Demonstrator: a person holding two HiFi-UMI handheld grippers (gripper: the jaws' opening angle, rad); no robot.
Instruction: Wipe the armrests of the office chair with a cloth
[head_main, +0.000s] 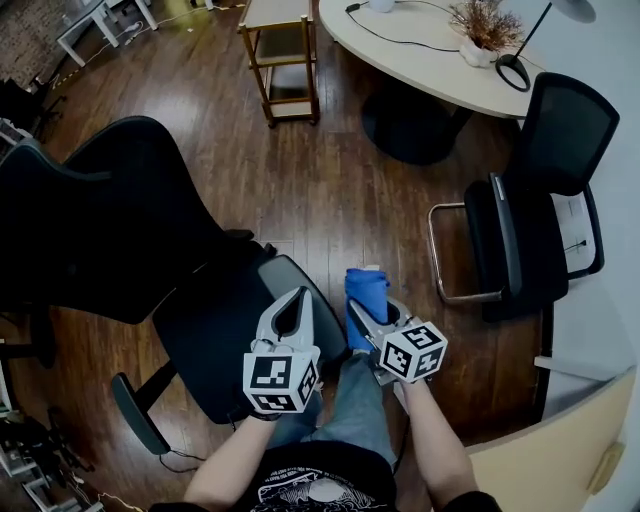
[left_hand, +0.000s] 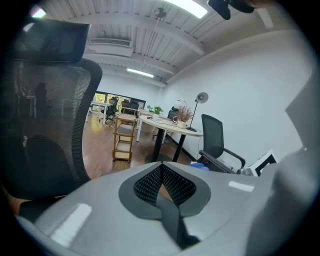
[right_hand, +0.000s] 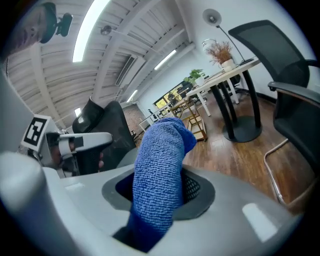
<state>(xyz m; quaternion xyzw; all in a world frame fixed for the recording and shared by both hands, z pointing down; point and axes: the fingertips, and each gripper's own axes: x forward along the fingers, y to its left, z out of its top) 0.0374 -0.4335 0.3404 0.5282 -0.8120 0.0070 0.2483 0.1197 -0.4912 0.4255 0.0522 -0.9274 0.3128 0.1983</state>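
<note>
A big black office chair (head_main: 110, 220) fills the left of the head view, its seat (head_main: 215, 335) just ahead of my knees. Its near grey armrest pad (head_main: 322, 300) lies beside and partly under my left gripper (head_main: 298, 293), which is shut with nothing in it. The other armrest (head_main: 135, 412) is at the lower left. My right gripper (head_main: 378, 318) is shut on a rolled blue cloth (head_main: 365, 292) that sticks out past its jaws, just right of the pad and not visibly touching it. In the right gripper view the cloth (right_hand: 160, 170) fills the jaws.
A second black chair (head_main: 530, 230) with a chrome frame stands to the right. Behind it is a round beige table (head_main: 430, 60) with a plant (head_main: 485, 25). A wooden trolley (head_main: 283, 55) stands at the back. A beige cabinet (head_main: 550, 460) is at the lower right.
</note>
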